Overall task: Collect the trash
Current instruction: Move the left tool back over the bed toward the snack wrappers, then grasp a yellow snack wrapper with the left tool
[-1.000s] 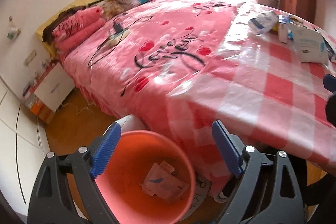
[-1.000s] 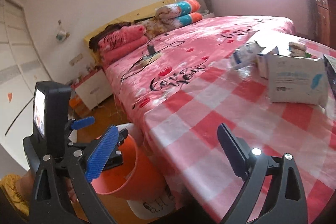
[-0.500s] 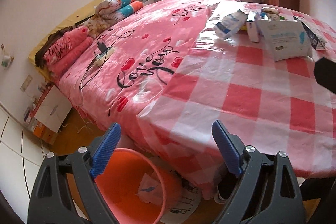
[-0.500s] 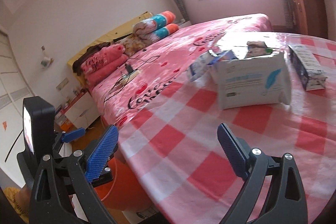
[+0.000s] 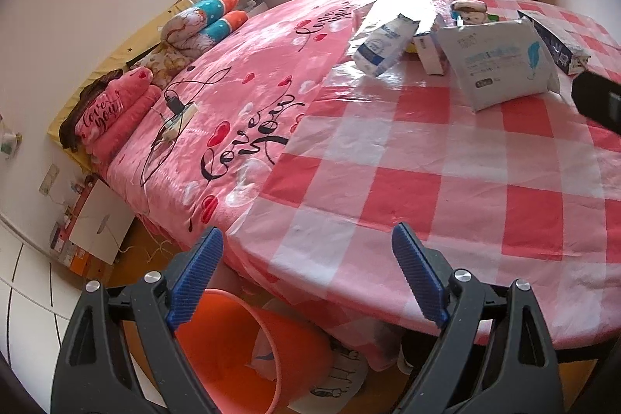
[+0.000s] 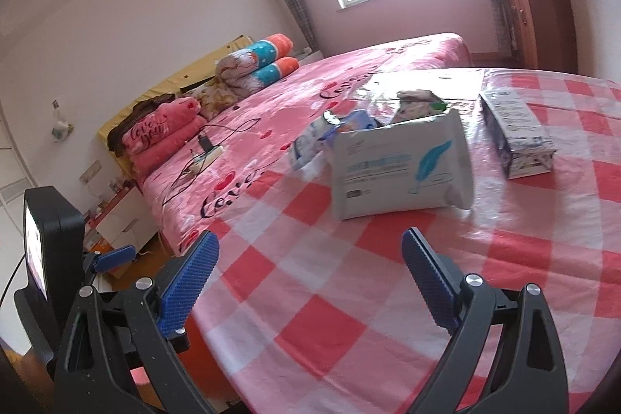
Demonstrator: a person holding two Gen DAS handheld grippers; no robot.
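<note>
The bed (image 5: 271,72) lies behind the checked table (image 5: 446,189). The orange bin (image 5: 233,344) stands on the floor below the table's near edge. Trash sits at the table's far side: white pack (image 6: 399,165), dark box (image 6: 516,138), pouch (image 5: 384,45). Left gripper (image 5: 306,278) and right gripper (image 6: 310,282): jaws spread wide, nothing held.
</note>
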